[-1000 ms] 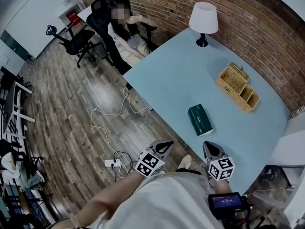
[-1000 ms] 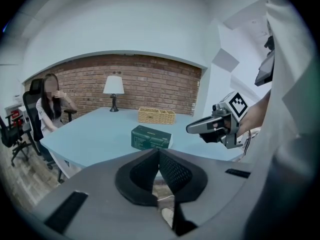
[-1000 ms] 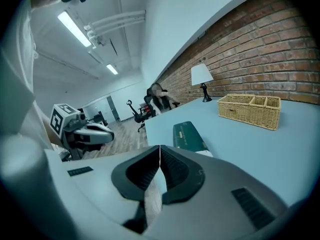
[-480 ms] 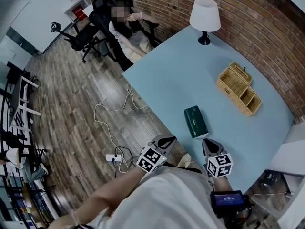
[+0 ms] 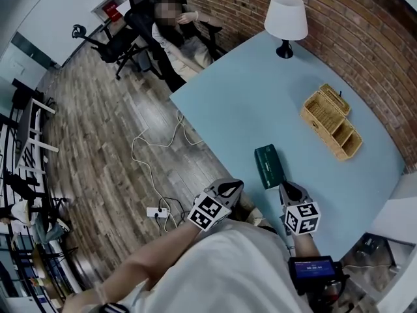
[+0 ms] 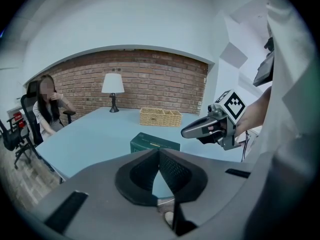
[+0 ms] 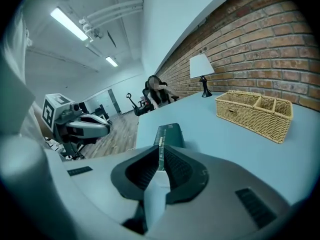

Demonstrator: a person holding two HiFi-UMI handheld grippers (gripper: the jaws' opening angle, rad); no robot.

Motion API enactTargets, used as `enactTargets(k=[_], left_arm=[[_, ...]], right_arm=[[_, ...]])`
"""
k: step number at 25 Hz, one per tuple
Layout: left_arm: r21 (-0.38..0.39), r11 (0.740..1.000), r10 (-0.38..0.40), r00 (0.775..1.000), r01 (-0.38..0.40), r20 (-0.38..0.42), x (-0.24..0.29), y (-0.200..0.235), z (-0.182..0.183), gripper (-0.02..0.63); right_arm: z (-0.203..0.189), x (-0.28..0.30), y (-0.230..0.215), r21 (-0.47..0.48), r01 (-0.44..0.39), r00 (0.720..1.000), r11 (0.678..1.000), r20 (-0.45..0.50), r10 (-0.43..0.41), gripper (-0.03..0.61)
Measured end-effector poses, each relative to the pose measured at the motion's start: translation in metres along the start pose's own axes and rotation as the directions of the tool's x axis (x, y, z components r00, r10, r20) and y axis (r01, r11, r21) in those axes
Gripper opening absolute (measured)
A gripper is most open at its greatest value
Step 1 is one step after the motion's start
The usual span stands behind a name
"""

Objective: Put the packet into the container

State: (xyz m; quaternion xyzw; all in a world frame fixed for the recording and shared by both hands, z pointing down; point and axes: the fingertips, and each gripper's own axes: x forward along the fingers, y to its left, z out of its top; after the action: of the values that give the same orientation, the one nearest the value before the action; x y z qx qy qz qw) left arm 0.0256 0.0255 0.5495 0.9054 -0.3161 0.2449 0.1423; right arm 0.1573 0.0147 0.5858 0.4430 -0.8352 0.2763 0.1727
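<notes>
packet (image 5: 269, 165), dark green, lies flat on the blue table (image 5: 247, 103) close to its near edge, just beyond both grippers. wicker container (image 5: 331, 120) sits farther right, well apart from it. left gripper (image 5: 230, 187) and right gripper (image 5: 289, 190) hover with jaws pressed together, empty.
</notes>
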Motion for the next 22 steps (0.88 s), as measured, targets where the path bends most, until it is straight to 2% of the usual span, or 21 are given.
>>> enactTargets(k=[4,7,12,15,19,22], left_arm=[[-0.006,0.999,-0.031,1.0,0.031,-0.003,0.006,0.01,0.0,0.011],[-0.007,0.999,-0.052,0.999,0.052,0.006,0.012,0.021,0.003,0.011],[-0.018,0.996,-0.083,0.996,0.084,0.014,0.016,0.037,0.003,0.011],[-0.032,0.995,-0.092,0.996,0.092,0.01,0.014,0.046,-0.001,0.011],[-0.044,0.995,-0.091,0.996,0.092,0.014,0.017,0.064,-0.01,0.011],[-0.055,0.995,-0.087,0.996,0.087,0.013,0.016,0.081,-0.012,0.011]], right_arm=[[0.004,0.007,-0.01,0.006,0.076,0.997,0.997,-0.035,-0.076,0.046],[0.003,0.016,-0.008,0.009,0.091,0.992,0.996,-0.091,-0.089,0.087],[0.003,0.037,-0.007,-0.032,0.12,0.972,0.992,-0.198,-0.124,0.208],[0.009,0.05,0.0,-0.052,0.106,0.962,0.993,-0.247,-0.116,0.292],[0.011,0.074,-0.001,-0.101,0.118,0.94,0.988,-0.309,-0.143,0.332],[0.008,0.086,-0.006,-0.151,0.155,0.911,0.976,-0.361,-0.2,0.352]])
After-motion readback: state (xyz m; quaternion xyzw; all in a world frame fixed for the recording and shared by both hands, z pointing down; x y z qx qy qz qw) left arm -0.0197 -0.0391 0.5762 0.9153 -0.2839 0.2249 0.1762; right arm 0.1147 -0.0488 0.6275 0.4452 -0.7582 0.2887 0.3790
